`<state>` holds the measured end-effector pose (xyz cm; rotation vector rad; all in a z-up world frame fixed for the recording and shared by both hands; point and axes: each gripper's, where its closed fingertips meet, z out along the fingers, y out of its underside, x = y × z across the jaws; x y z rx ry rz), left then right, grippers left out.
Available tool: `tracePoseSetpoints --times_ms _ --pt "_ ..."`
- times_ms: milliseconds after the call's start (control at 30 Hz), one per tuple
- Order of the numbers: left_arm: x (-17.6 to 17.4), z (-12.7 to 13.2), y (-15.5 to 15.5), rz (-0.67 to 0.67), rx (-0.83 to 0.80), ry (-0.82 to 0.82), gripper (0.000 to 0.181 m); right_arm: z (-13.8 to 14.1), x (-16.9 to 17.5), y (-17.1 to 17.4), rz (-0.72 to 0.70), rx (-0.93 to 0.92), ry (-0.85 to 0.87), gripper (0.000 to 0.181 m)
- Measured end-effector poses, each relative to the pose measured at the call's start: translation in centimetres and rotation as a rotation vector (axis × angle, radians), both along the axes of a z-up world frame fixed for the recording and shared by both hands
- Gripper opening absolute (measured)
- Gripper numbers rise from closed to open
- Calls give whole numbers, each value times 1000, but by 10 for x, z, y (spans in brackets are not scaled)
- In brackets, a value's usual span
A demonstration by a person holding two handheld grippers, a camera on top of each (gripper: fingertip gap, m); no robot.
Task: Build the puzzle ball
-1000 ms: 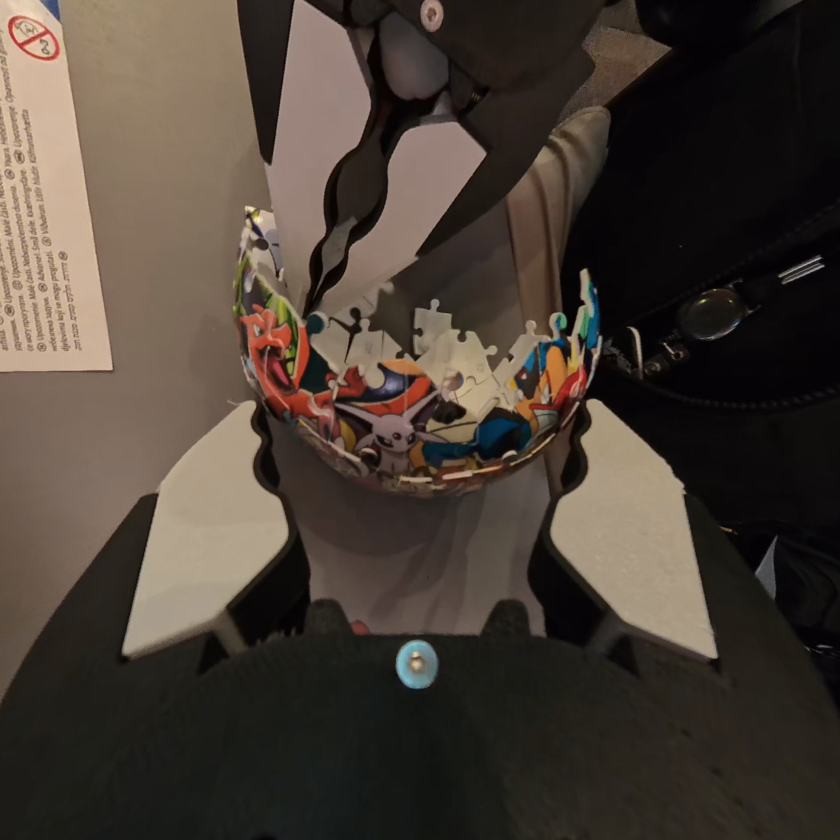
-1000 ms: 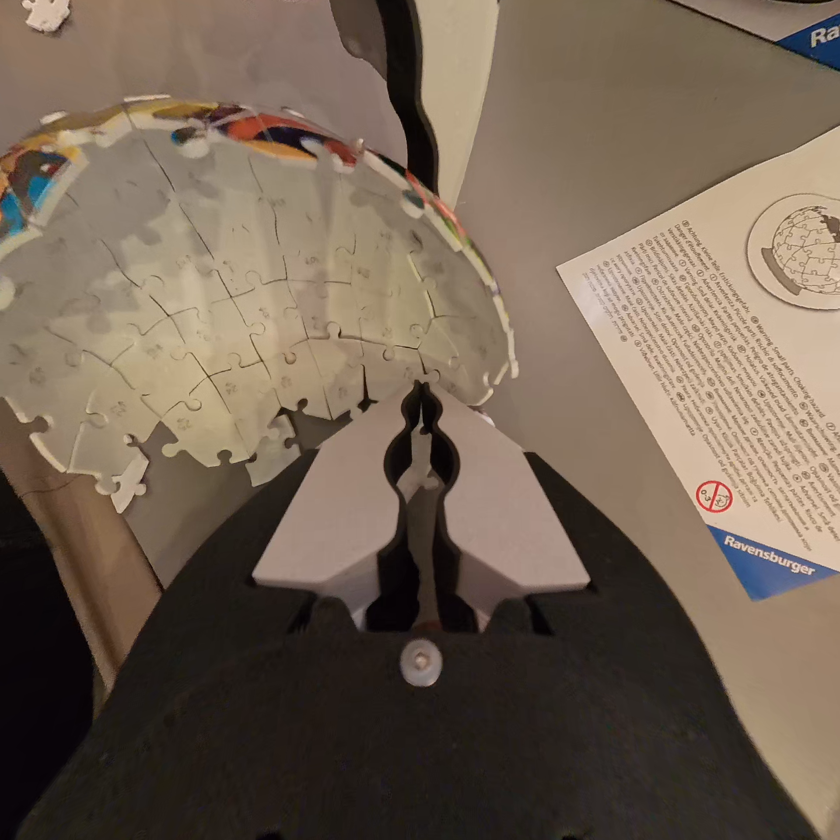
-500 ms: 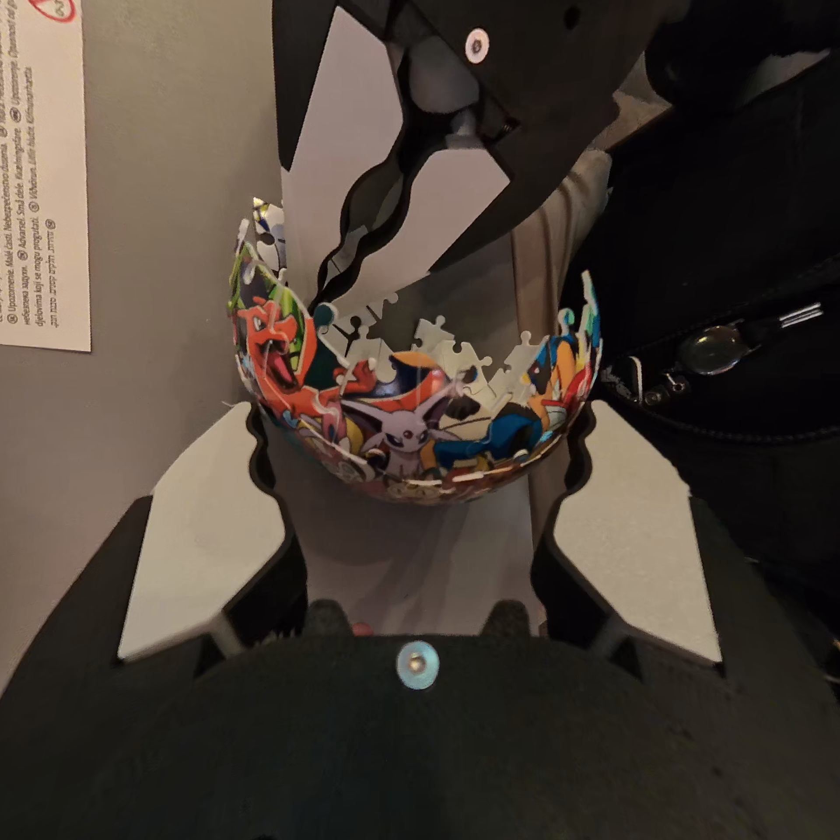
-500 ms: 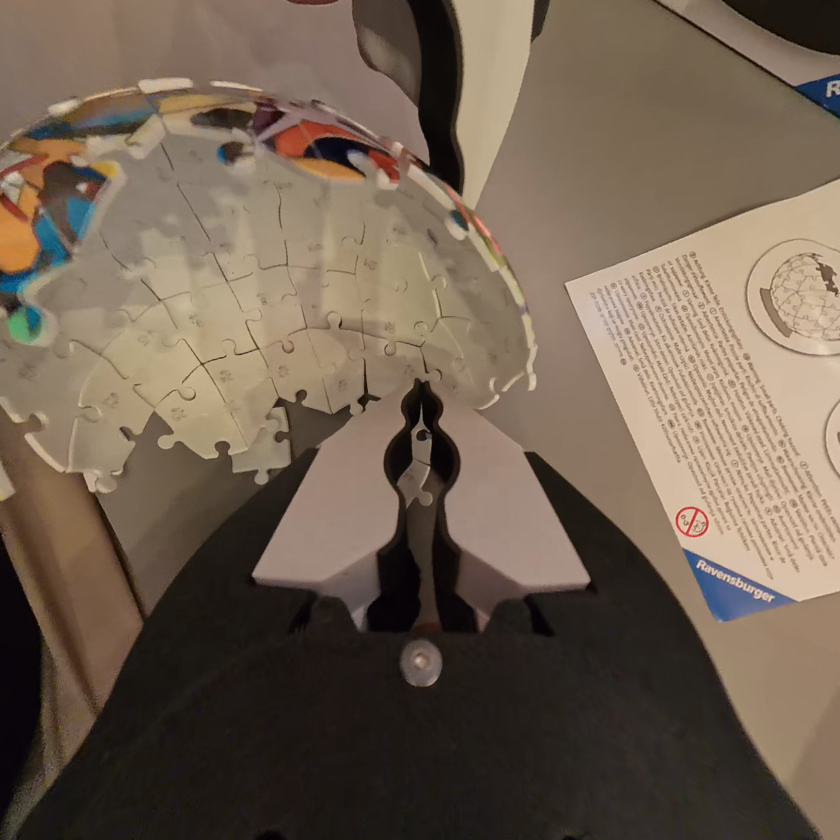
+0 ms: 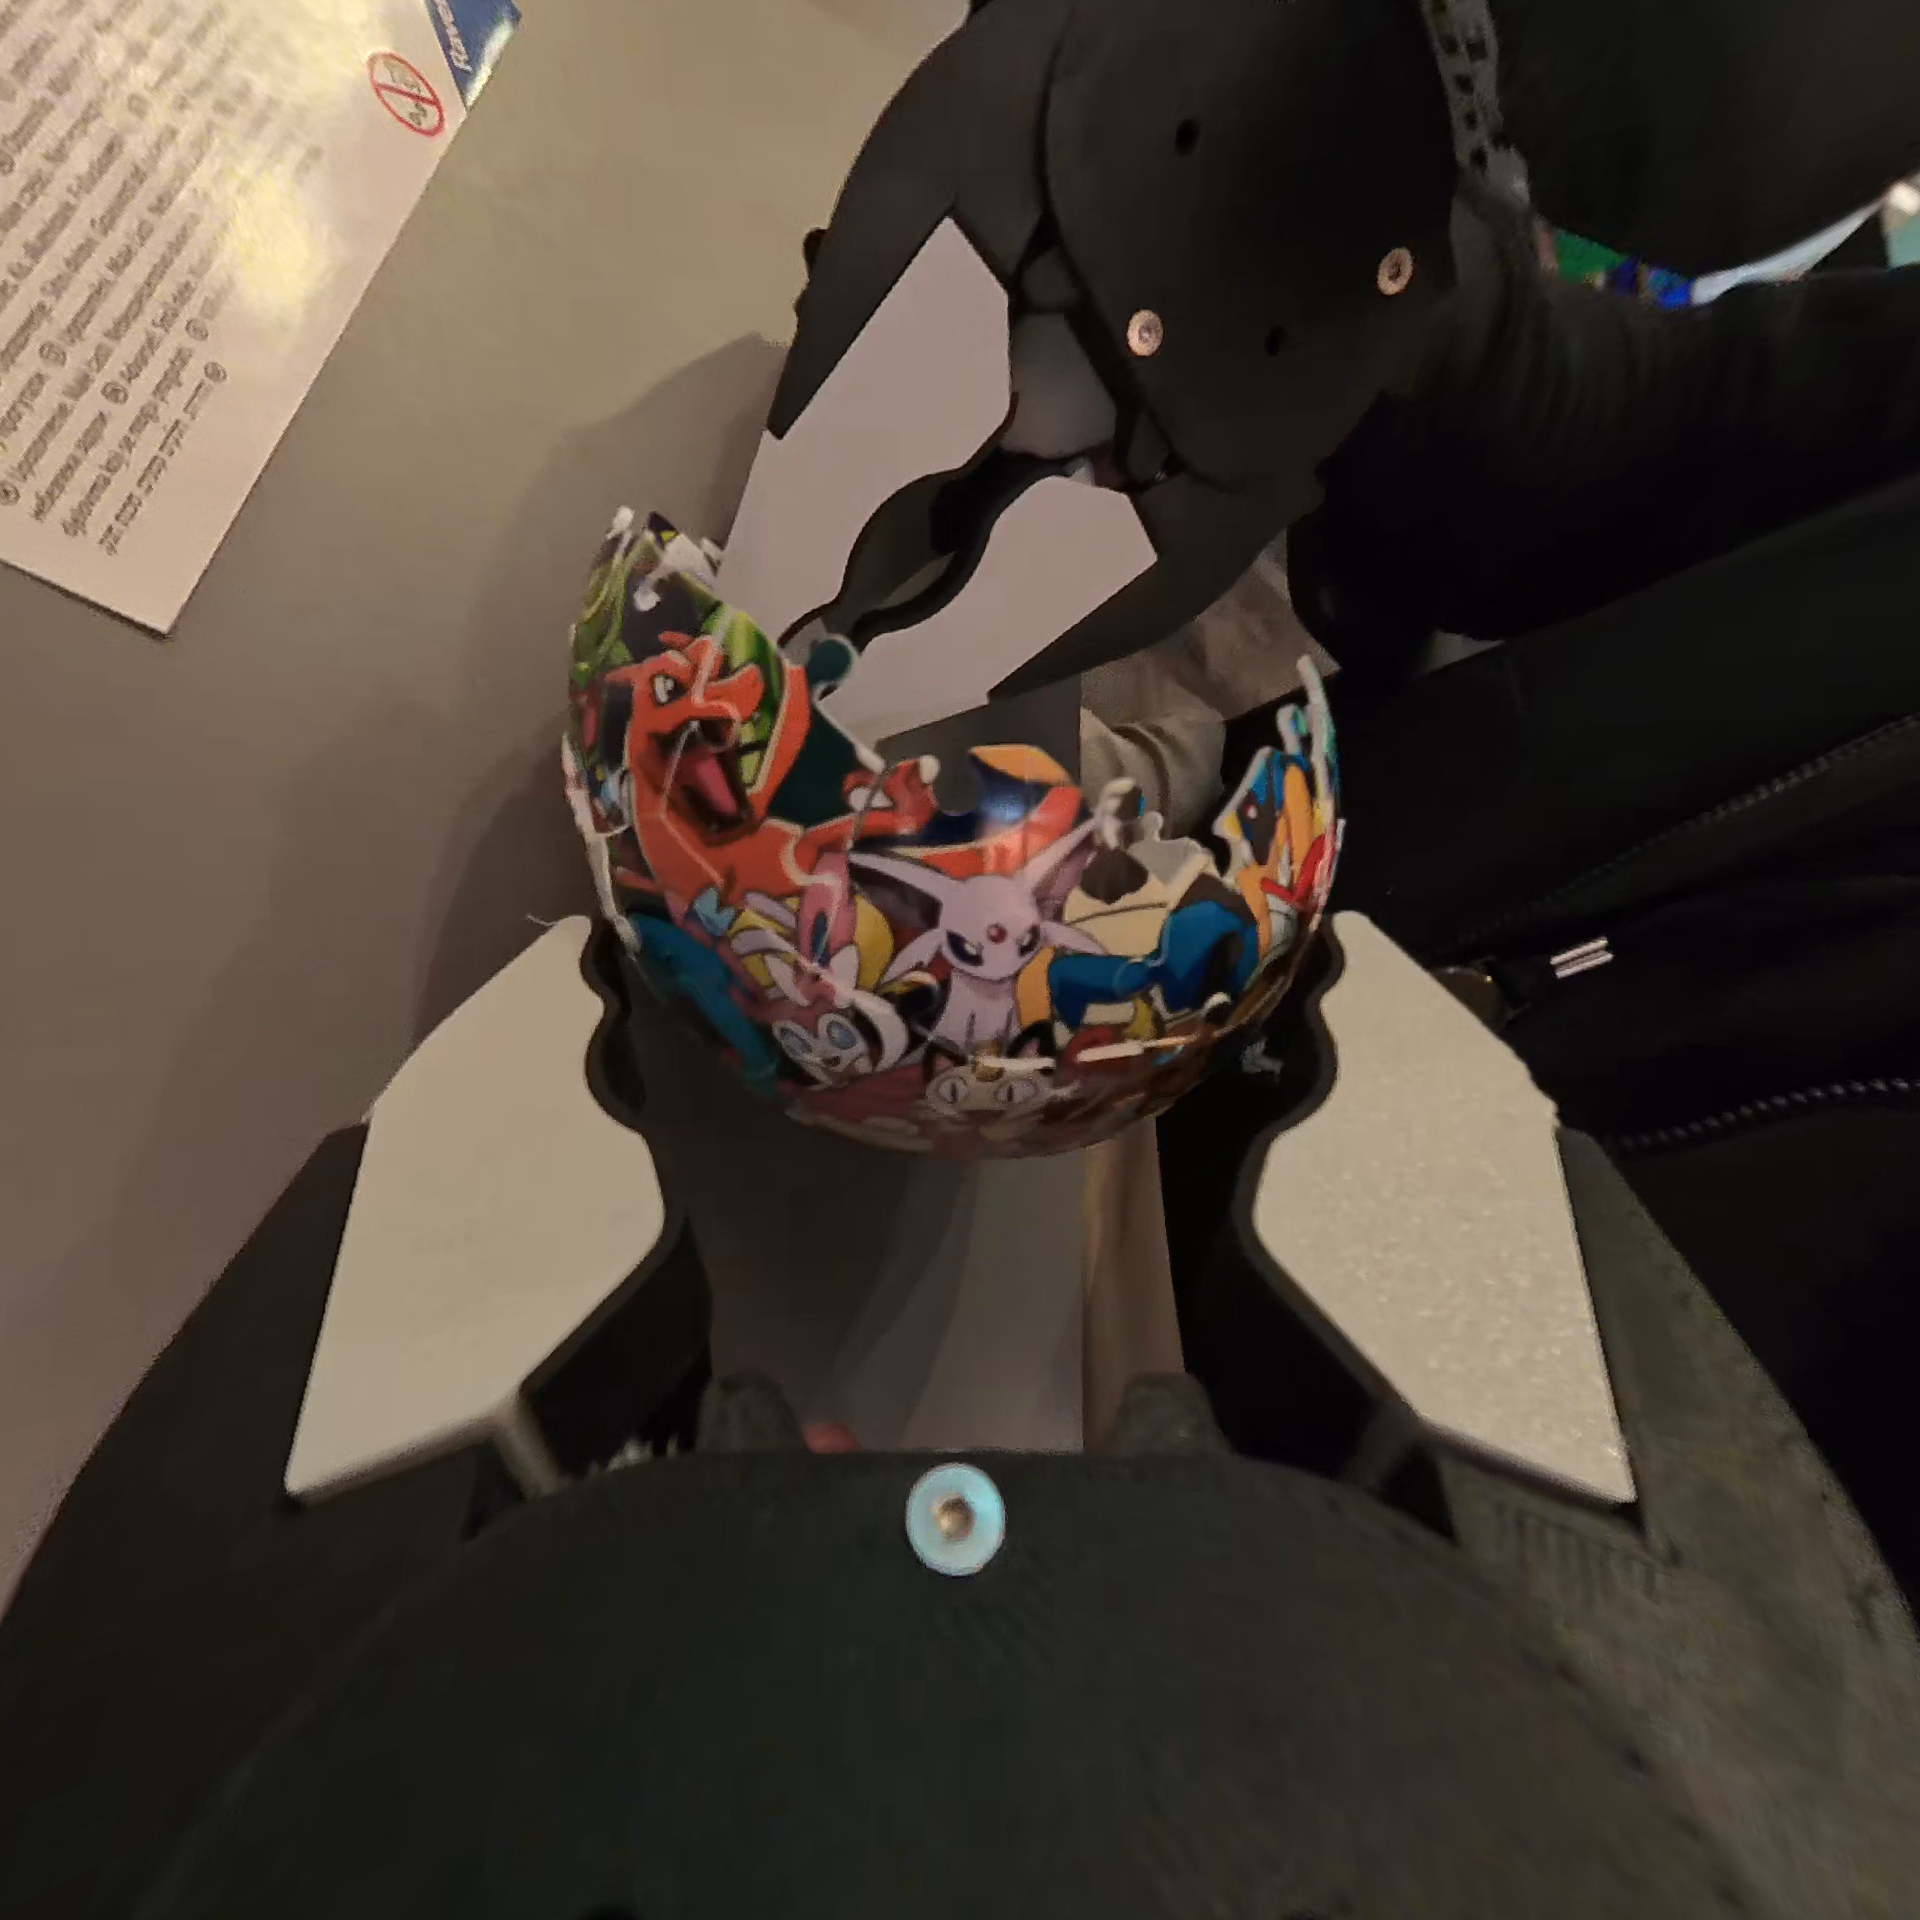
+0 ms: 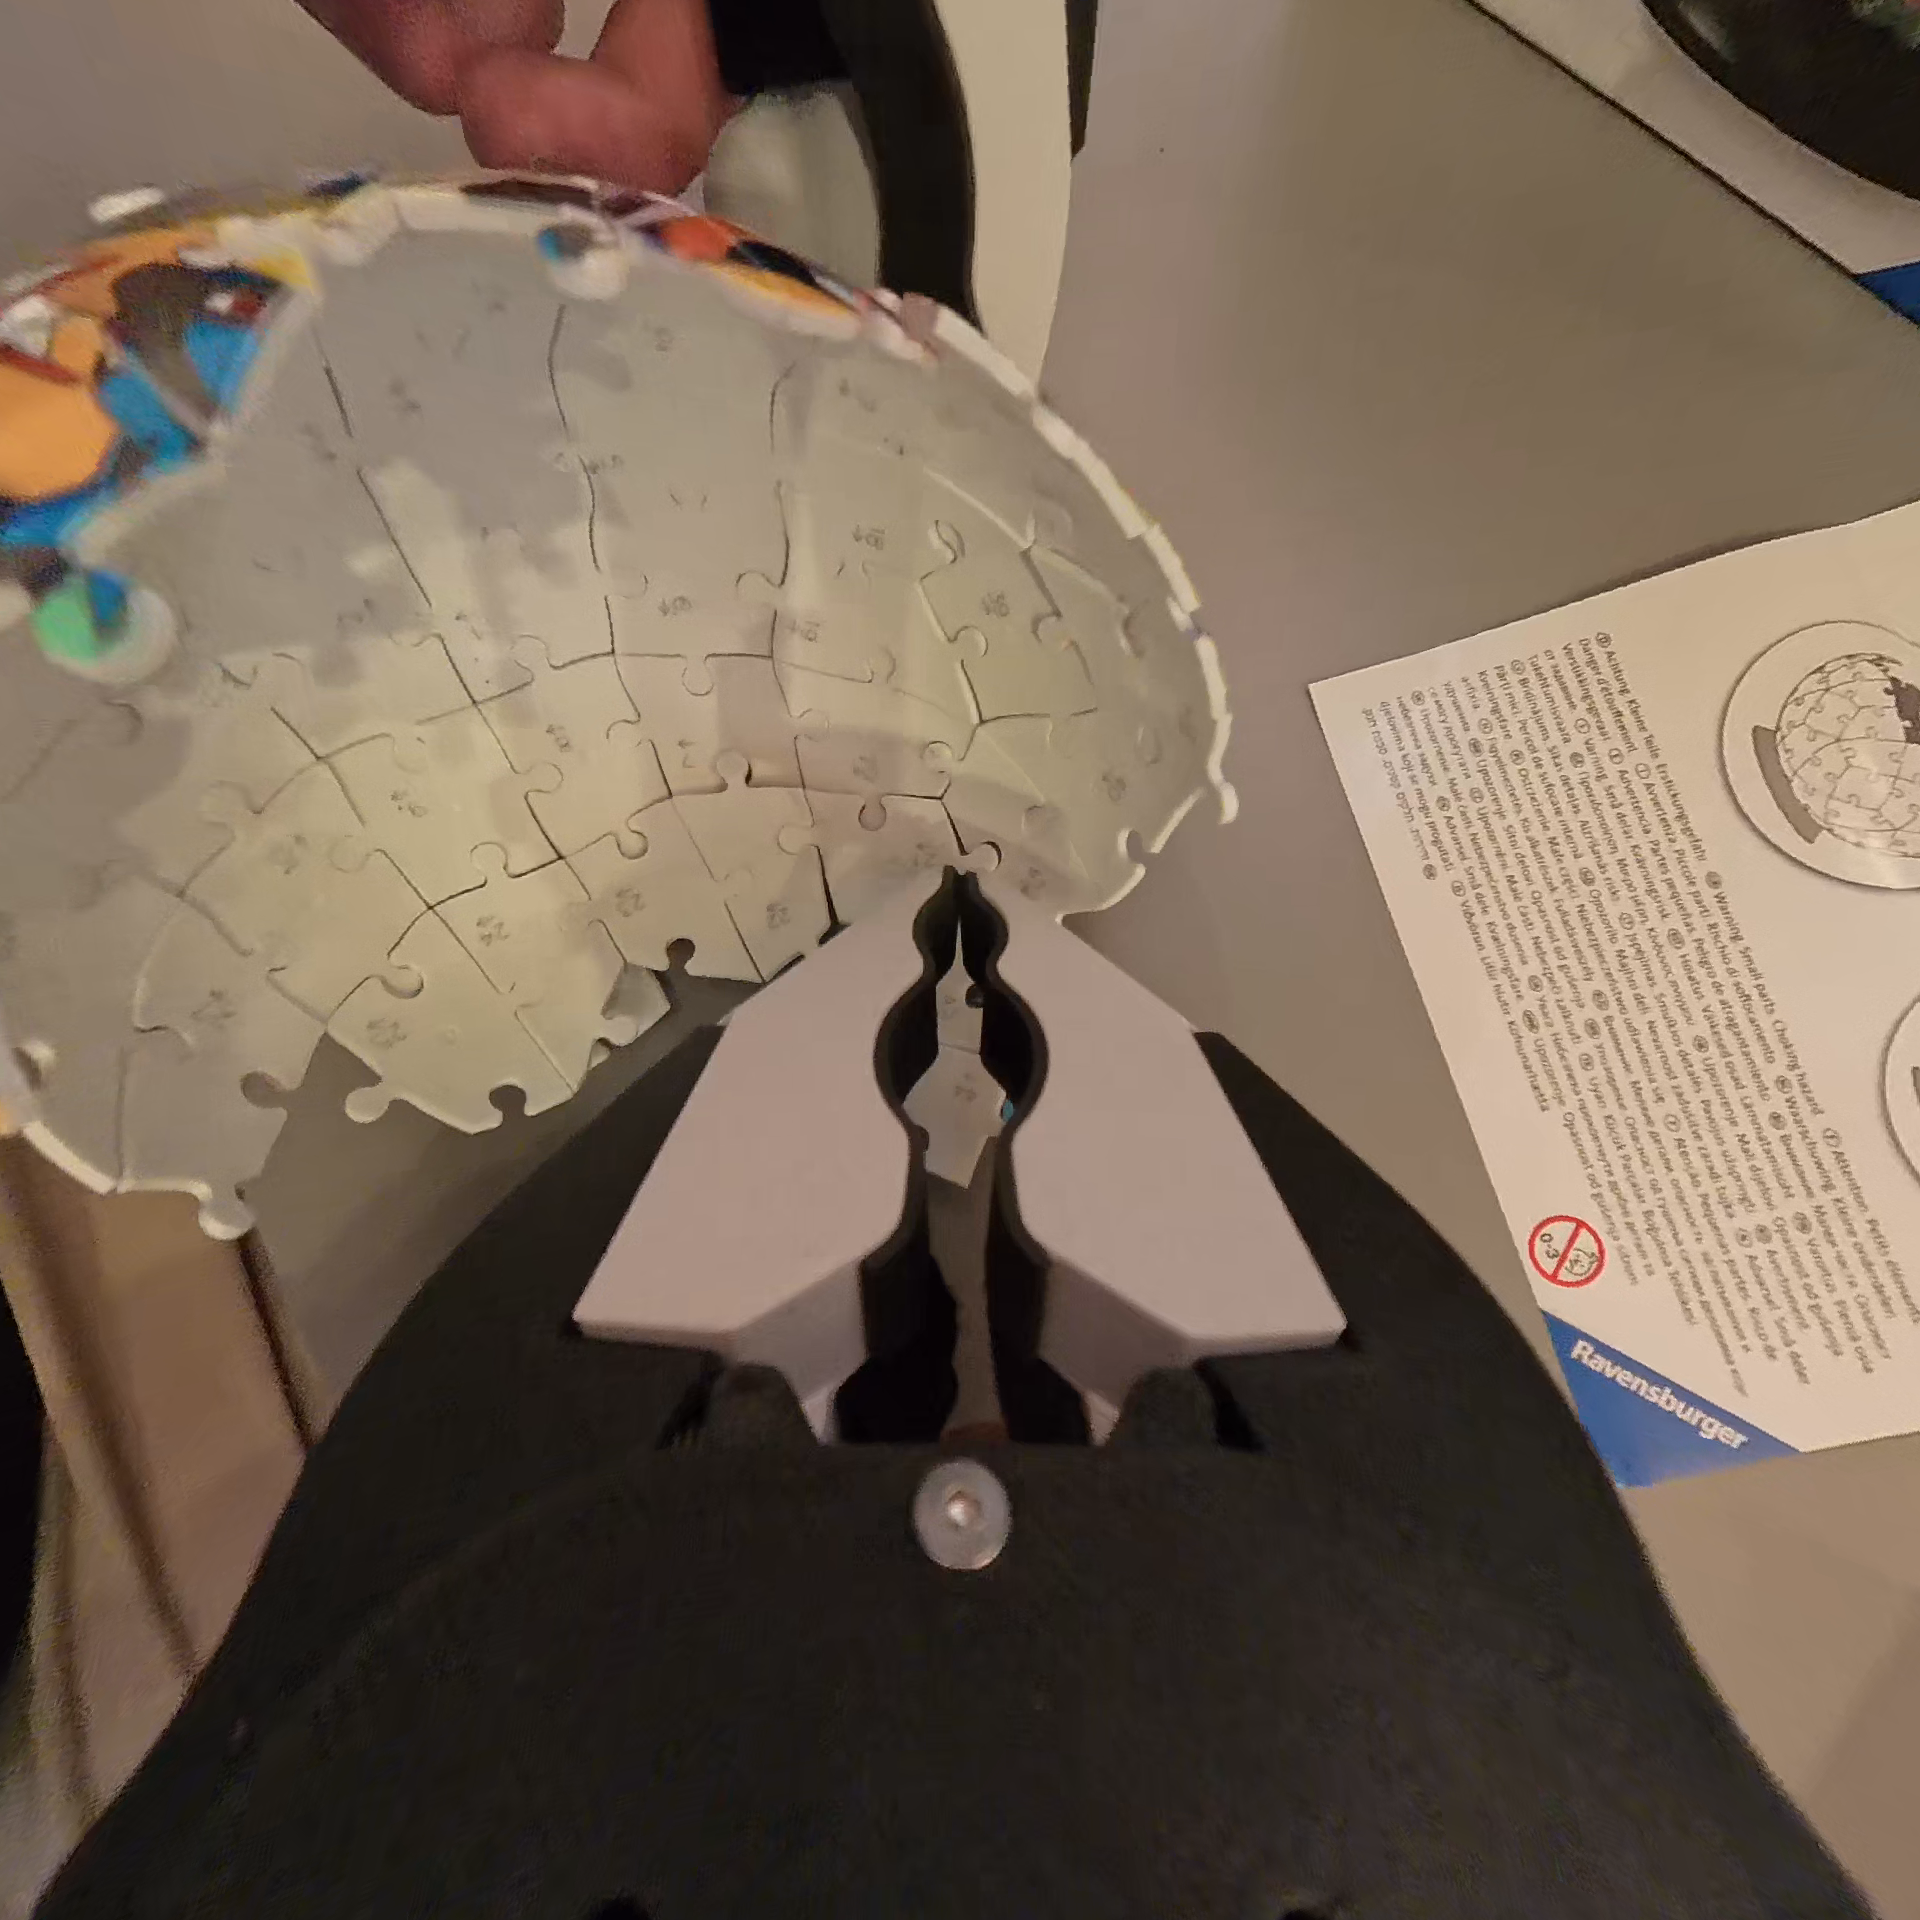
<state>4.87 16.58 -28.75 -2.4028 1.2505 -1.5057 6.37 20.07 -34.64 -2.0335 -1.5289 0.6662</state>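
Table (image 5: 260,831): grey, largely bare to the left of the work; its near edge is hidden behind both gripper bodies.

Puzzle ball (image 5: 935,914): a half-built shell, printed side toward the left wrist view, plain pale inside (image 6: 582,665) toward the right wrist view. It sits between the spread fingers of the left gripper (image 5: 961,997), whose tips touch its two flanks — it grips the shell. The underside is cut off from sight; the upper rim is jagged and unfinished.

Instruction sheet (image 6: 1662,987): lies flat on the table, well apart from the shell, its far corner cut off by the frame.

Right gripper (image 6: 958,883): fingers closed on a small pale puzzle piece (image 6: 961,1122), tips at the shell's rim; the piece is mostly hidden in the slot

A fingertip (image 6: 582,114) shows above the shell, blurred
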Motion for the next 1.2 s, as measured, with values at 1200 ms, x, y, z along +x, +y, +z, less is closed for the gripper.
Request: tracePoseSetpoints --times_ms 1200 --pt "9 -8 -2 112 -49 -48 123 -1 7 -20 11 -125 -7 0"
